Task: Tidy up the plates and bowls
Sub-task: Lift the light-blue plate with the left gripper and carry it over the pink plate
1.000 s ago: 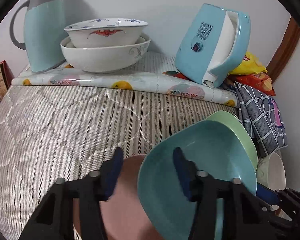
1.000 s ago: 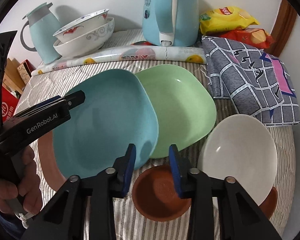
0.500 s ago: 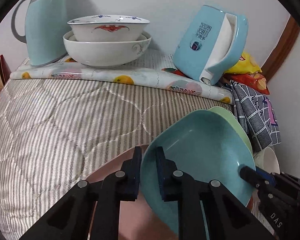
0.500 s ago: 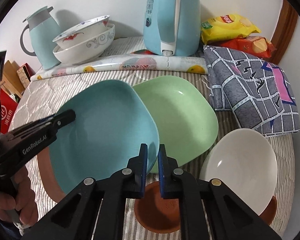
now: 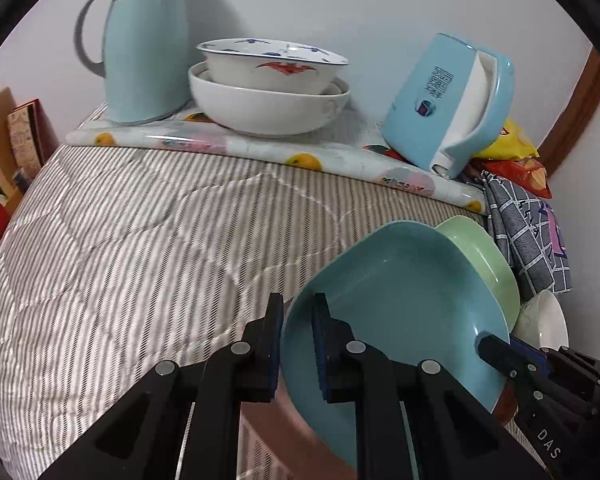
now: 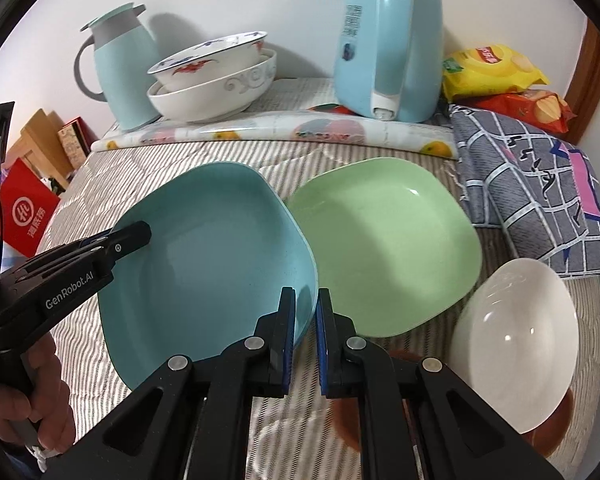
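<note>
Blue pads of my left gripper [image 5: 297, 346] are pinched on one rim of the teal plate [image 6: 208, 264]; my right gripper [image 6: 305, 334] clamps the opposite rim. Just beyond it sits the green plate [image 6: 384, 248] on the striped quilt [image 5: 140, 240]; farther back, stacked white bowls [image 5: 268, 88].

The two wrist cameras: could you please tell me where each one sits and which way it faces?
Left wrist: sits on the left claw, looking down along its fingers at the blue plate whose rim it clamps; the right claw shows at the right.
Right wrist: sits on the right claw, looking down at the blue plate's opposite rim; the left claw and the hand holding it show at the left.
Shared: blue plate, green plate, stacked bowls, kettle.
</note>
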`<state>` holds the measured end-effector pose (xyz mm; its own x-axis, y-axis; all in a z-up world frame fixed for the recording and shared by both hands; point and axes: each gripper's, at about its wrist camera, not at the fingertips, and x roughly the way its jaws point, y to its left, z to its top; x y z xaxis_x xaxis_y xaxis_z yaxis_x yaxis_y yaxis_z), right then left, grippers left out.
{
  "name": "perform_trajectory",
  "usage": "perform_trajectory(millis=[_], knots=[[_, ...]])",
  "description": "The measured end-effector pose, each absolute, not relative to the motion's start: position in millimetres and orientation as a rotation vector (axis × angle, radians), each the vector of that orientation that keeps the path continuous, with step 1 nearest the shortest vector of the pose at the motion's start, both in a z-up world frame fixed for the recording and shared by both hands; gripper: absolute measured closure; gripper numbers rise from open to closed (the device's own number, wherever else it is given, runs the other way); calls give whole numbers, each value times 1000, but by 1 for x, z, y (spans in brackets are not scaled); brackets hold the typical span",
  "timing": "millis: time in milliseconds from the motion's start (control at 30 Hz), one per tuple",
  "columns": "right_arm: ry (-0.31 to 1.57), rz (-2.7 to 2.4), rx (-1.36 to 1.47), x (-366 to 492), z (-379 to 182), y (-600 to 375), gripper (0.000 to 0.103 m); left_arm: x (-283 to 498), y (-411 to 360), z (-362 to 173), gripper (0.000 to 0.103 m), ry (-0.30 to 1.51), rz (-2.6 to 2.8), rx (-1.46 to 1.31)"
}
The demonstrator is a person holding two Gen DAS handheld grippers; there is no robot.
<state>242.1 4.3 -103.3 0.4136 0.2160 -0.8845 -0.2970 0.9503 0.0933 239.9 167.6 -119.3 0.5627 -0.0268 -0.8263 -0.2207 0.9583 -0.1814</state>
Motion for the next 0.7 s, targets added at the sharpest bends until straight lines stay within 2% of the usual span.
perform_trajectory(millis=[700], knots=[[1131, 327, -151, 222, -124, 31, 93, 218, 186, -135, 89, 977, 137, -304]])
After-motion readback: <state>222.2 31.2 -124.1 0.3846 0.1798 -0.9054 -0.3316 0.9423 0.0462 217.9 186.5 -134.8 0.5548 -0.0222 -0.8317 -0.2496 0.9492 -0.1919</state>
